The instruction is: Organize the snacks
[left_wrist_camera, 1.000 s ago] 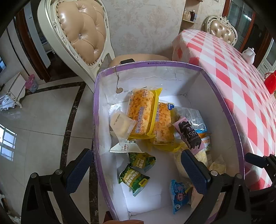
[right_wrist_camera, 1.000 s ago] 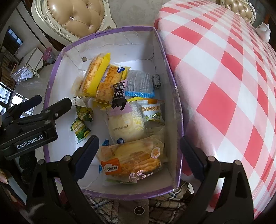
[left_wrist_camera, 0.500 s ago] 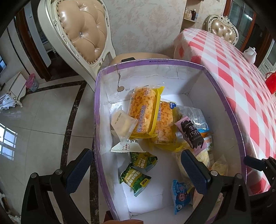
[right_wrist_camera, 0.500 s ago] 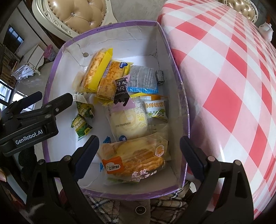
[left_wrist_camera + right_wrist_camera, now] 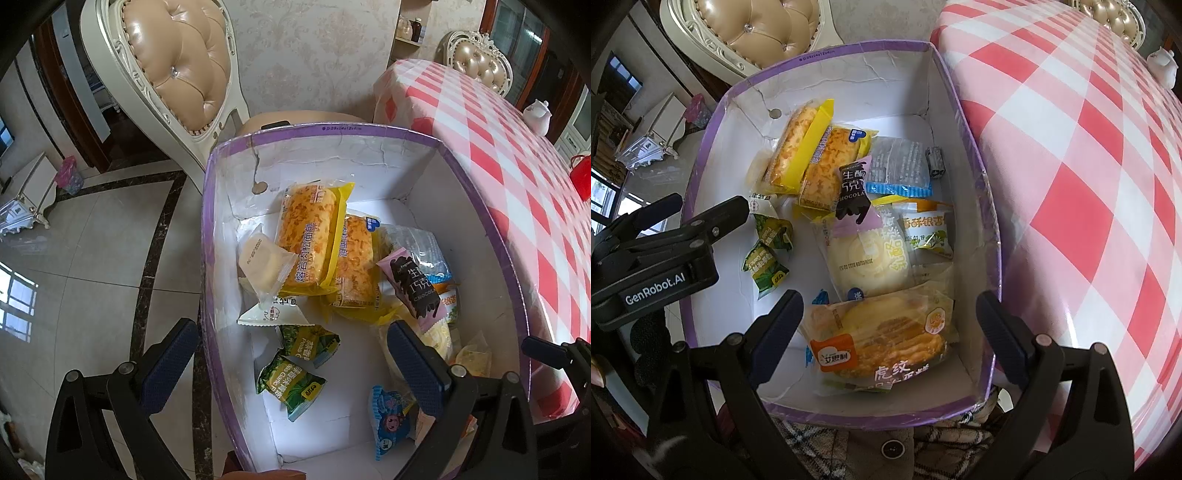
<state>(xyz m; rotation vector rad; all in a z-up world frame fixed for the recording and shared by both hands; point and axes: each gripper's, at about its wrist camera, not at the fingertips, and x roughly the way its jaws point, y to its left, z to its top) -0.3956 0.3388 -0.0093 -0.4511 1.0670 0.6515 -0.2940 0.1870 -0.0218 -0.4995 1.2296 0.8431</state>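
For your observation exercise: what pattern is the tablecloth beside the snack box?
Red, pink and white checks on the tablecloth; clearest in the right wrist view.

Home dining rm: checked tablecloth [image 5: 1089,155], tufted chair [image 5: 177,66] (tile floor).

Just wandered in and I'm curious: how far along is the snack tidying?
Early, it seems. The snacks lie jumbled in the purple box: bread packs, green packets, a cake. Left gripper and right gripper are open and empty, and the tablecloth holds no snacks.
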